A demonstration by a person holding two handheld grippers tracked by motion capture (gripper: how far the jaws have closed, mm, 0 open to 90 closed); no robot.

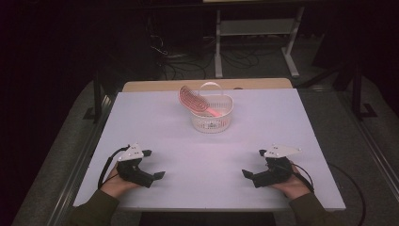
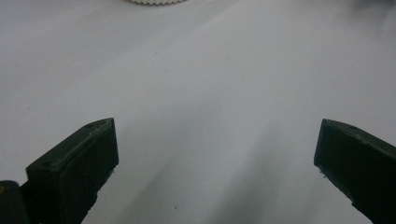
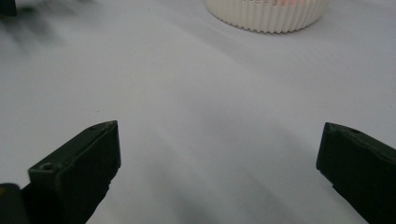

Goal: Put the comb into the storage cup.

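Observation:
A white ribbed basket stands at the middle rear of the white table; its base shows at the top of the right gripper view and a sliver of it in the left gripper view. A pink comb-like brush leans in the basket, its head sticking out up and to the left. My left gripper rests near the front left, open, with nothing between its jaws. My right gripper rests near the front right, open and empty too.
Bare tabletop lies between the two grippers and the basket. A wooden table edge shows behind the white surface. Beyond it are a metal frame's legs and cables on the dark floor.

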